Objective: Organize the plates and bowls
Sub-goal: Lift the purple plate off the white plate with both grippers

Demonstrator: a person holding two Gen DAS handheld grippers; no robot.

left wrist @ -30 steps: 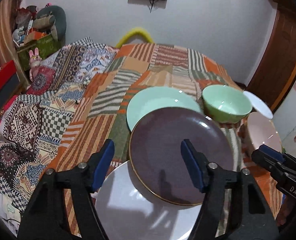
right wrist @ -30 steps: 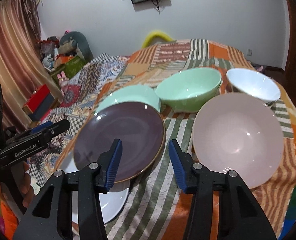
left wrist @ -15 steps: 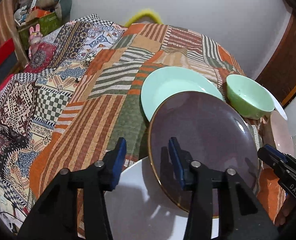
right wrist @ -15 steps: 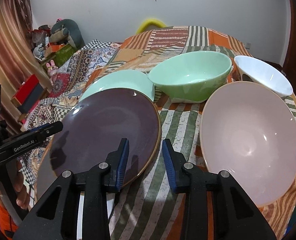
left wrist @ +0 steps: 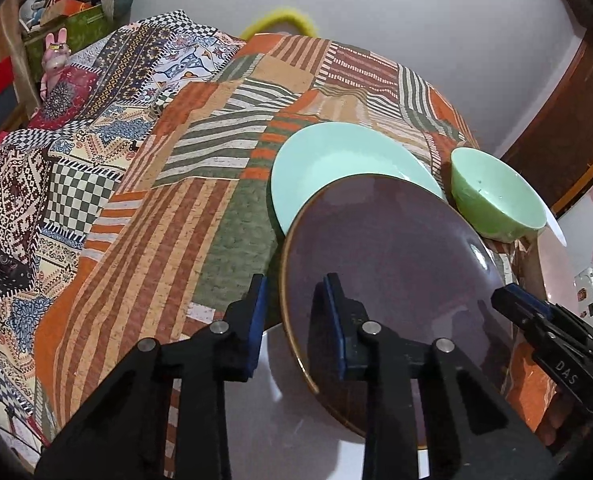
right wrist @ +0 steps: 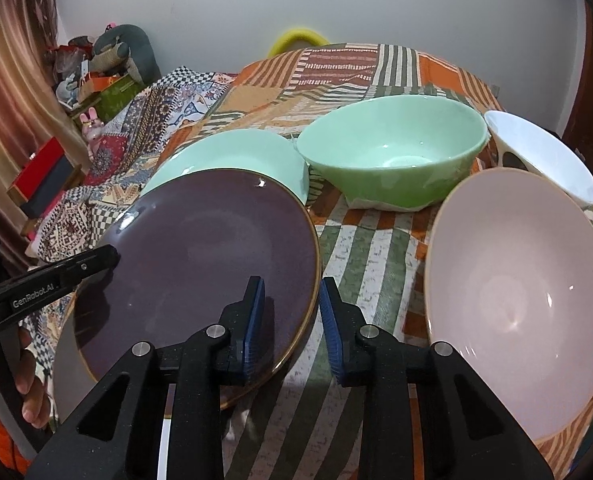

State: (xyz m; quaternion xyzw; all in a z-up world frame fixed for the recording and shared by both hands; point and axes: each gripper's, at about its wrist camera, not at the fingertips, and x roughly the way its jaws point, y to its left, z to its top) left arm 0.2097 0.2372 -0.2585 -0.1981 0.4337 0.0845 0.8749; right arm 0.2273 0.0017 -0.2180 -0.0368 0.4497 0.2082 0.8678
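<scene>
Left gripper (left wrist: pixel 292 320): I see its jaws narrow and closing, straddling the left rim of the purple plate (left wrist: pixel 396 264); 1 blue pad sits over the plate's face, the other outside the rim. I cannot tell whether the pads press the rim yet.
Right gripper (right wrist: pixel 292 320): jaws narrow and closing, straddling the same plate's right rim, 1 pad over the plate, 1 over the cloth; contact is not clear from here.
Purple plate: dark, gold-edged, lying tilted between my 2 grippers, its near part over a white plate (left wrist: pixel 288 420) and its far edge overlapping a mint plate (left wrist: pixel 336 160).
Green bowl (right wrist: pixel 392 156): upright just beyond the purple plate, beside the mint plate; nothing in it.
Pink bowl (right wrist: pixel 524 292): large, to the right of the right gripper, tilted toward the camera; nothing in it.
White bowl (right wrist: pixel 544 156): behind the pink bowl, leaning on its side.
Surface: a patchwork cloth (left wrist: pixel 176 220) of orange, green and white stripes covers the table.
Room: a second patterned spread (left wrist: pixel 24 168) lies to the left; a pink rabbit figure (left wrist: pixel 54 60) stands by cluttered boxes; pale wall behind, brown curtain (right wrist: pixel 12 92) at far left.
Hand (right wrist: pixel 28 384): fingers wrap the left gripper's handle.
</scene>
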